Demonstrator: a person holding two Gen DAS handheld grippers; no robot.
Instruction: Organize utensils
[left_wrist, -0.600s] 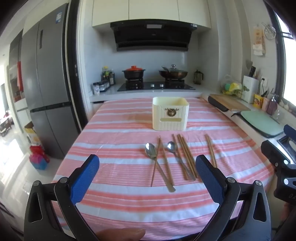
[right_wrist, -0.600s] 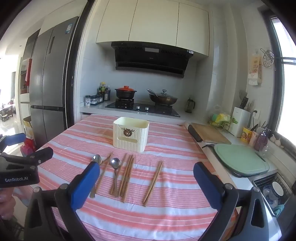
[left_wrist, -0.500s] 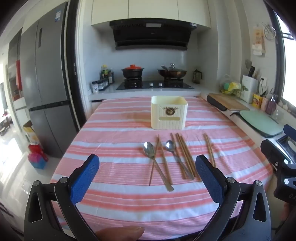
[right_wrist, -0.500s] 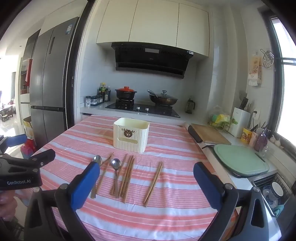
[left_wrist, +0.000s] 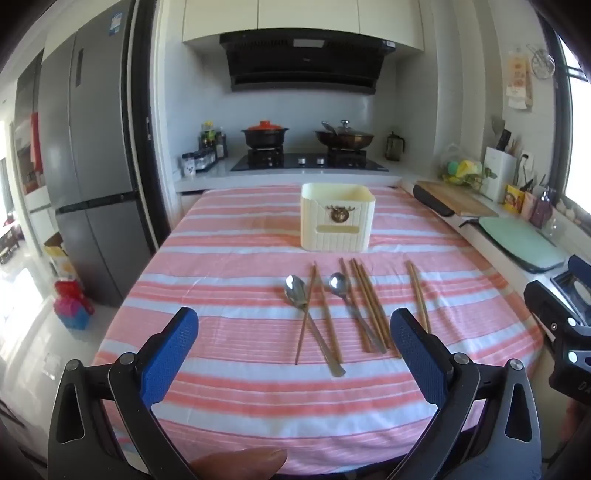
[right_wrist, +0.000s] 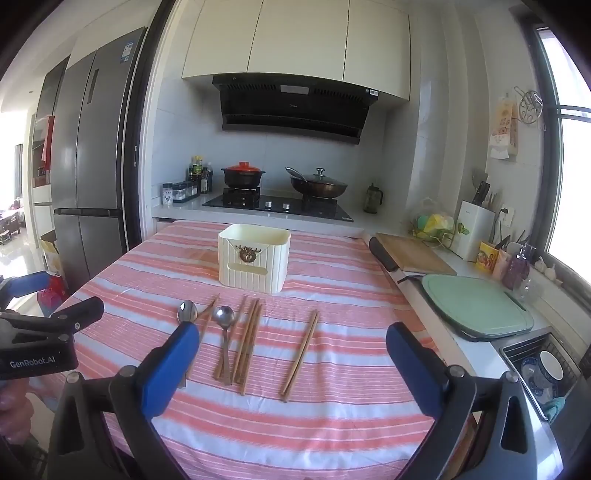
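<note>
Centrally, utensils lie loose on striped tablecloth (left_wrist: 229, 384): two spoons, left spoon (left_wrist: 295, 287) and right spoon (left_wrist: 339, 282), with wooden chopsticks (left_wrist: 369, 302) crossing and beside them; separate chopstick pair (left_wrist: 417, 291) further right. Cream utensil holder (left_wrist: 337, 221) upright just beyond, frame centre. Bare cloth between utensils and near table edge. Left gripper (left_wrist: 293, 356) jaws wide, empty, low over near edge. Right gripper (right_wrist: 291, 363) jaws wide, empty. Cutting board (right_wrist: 413, 253) and sink (right_wrist: 543, 365) past table's right edge.
</note>
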